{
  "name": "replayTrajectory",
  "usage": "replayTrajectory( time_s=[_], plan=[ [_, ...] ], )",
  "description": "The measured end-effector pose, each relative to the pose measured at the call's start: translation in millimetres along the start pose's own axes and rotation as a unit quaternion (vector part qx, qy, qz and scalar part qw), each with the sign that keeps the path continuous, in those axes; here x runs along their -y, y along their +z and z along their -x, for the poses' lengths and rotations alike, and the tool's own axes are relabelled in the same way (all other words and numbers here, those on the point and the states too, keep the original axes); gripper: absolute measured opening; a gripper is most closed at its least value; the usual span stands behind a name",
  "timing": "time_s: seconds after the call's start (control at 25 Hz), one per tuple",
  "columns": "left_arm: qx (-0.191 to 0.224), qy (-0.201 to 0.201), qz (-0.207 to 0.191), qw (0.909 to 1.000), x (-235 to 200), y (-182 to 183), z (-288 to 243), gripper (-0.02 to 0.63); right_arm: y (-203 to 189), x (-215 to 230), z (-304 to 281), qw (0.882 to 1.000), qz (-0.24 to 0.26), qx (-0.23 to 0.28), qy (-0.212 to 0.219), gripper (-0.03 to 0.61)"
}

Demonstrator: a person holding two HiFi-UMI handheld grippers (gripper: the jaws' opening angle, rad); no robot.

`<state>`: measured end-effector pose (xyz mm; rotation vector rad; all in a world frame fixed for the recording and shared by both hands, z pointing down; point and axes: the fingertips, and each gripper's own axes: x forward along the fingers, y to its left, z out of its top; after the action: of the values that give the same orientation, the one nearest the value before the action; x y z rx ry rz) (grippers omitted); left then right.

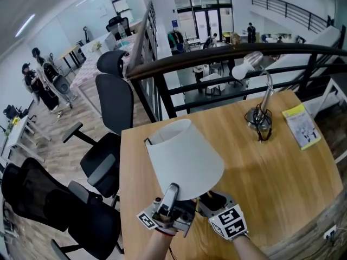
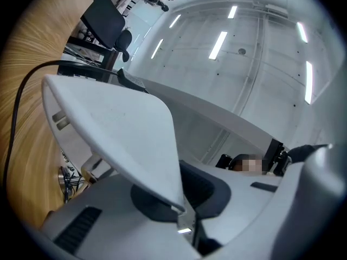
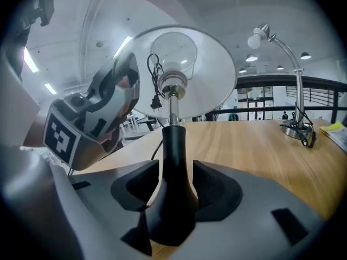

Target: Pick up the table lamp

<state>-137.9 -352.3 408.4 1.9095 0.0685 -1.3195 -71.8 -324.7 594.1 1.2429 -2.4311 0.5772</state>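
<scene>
Right gripper [image 3: 172, 171] stands open astride the upright stem [image 3: 172, 140] of the lamp [image 1: 183, 157], pads just clear, low by the base [image 3: 169, 223]; left gripper [image 2: 184, 213] is clamped on the shade [image 2: 119, 129] rim above.

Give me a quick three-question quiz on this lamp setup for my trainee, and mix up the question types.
1. True or false: the left gripper is clamped on the rim of the white lamp shade.
2. Multiple choice: what stands between the right gripper's open jaws?
A. the lamp's black base
B. a power cable
C. nothing at all
3. Short answer: in the head view, what lies just right of the gooseneck desk lamp?

Key
1. True.
2. A.
3. The yellow booklet.
</scene>
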Motion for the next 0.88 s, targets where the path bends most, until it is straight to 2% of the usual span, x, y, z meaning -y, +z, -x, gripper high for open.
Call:
replayTrajectory(
  time_s=[0.28,0.64,0.88],
  plan=[
    [-0.006,-0.003,0.003,1.0000,-3.4,-0.1,-1.5,0.011,-4.4,1.3,-26.3,0.999,0.024,-0.046,-0.001,0.178],
    [-0.018,-0.004,0.005,0.9998,-2.7,-7.5,-3.4,0.011,-1.8,-0.4,-24.2,0.999,0.031,-0.027,-0.009,0.172],
    [-0.055,-0.009,-0.017,0.9983,6.7,-21.8,-12.0,0.011,-0.1,0.9,-19.4,0.999,0.031,-0.009,-0.019,0.170]
  ],
)
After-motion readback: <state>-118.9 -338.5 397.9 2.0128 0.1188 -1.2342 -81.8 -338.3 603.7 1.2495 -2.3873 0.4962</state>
